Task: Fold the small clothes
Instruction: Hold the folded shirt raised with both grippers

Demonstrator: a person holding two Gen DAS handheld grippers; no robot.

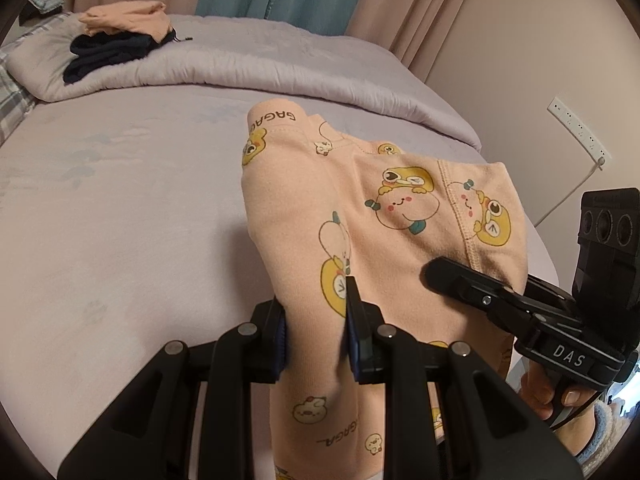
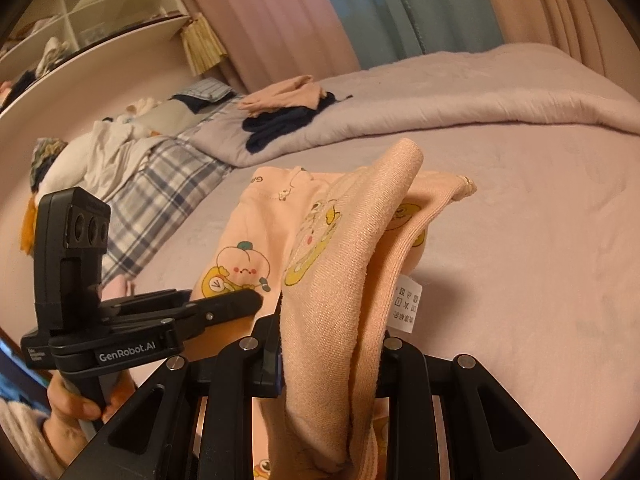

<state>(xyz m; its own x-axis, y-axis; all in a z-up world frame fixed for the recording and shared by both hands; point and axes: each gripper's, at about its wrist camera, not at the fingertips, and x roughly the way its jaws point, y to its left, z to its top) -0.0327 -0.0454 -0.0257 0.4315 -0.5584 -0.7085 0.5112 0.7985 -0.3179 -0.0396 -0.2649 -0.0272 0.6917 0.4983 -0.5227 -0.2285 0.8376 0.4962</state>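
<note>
Both the left tongs [image 1: 316, 320] and right tongs [image 2: 332, 344] pinch the peach shorts [image 1: 384, 216], lifted over the bed [image 1: 120, 208]. Light, limp cotton; best held at seams or waistband.

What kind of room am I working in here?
Most likely a bedroom at home. The peach cartoon-print garment, held in both grippers, hangs over a bed with a folded lilac quilt. Curtains hang behind it and open shelves stand beside.

Peach cartoon-print garment [image 1: 360, 216], lilac bedsheet [image 1: 120, 220]
</note>
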